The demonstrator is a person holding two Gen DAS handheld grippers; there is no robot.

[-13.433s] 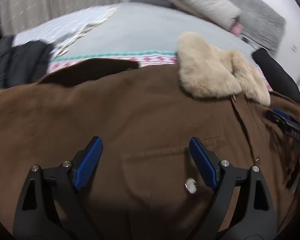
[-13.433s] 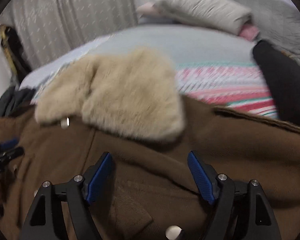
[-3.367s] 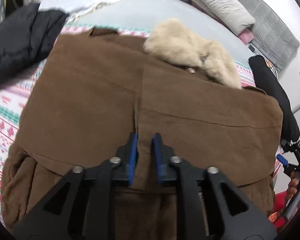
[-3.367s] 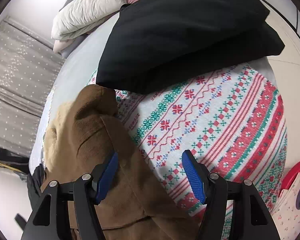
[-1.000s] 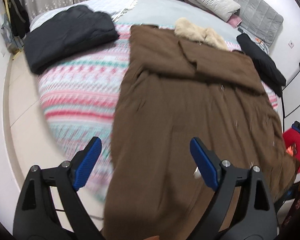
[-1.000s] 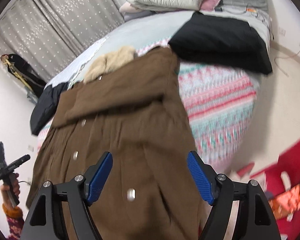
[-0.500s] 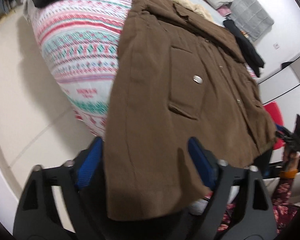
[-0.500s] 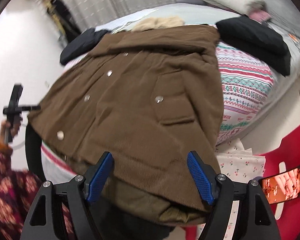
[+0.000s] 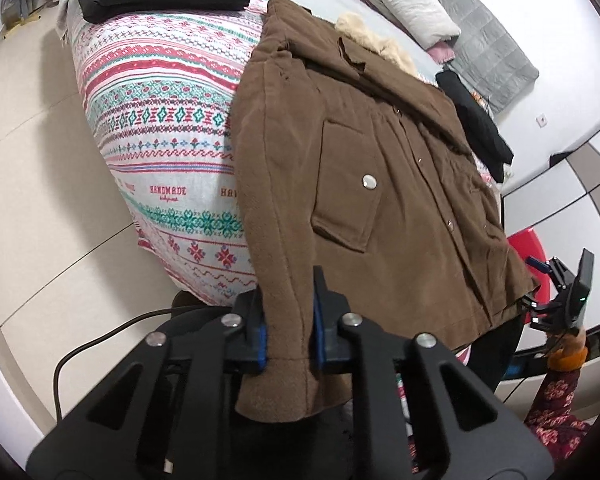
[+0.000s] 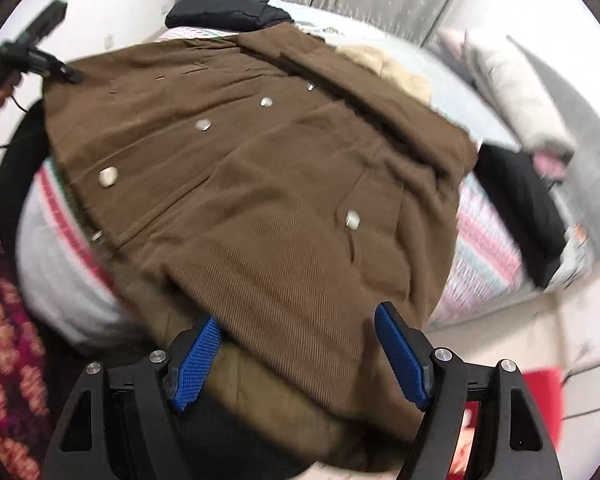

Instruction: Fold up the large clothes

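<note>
Closing on the hem corner, the left gripper (image 9: pixel 288 320) pinches the thick brown corduroy coat (image 9: pixel 360 184) spread across the patterned bedspread (image 9: pixel 160 120). The right gripper (image 10: pixel 296 356) hangs wide over the opposite hem. Heavy and floppy, the coat wants both corners gripped.

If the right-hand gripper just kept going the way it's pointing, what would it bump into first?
Most likely the brown coat. The right gripper has its jaws open, and the coat's hem edge already lies between and just ahead of its fingertips. The blur makes depth hard to judge, but nothing else appears to lie in front of the cloth.
</note>
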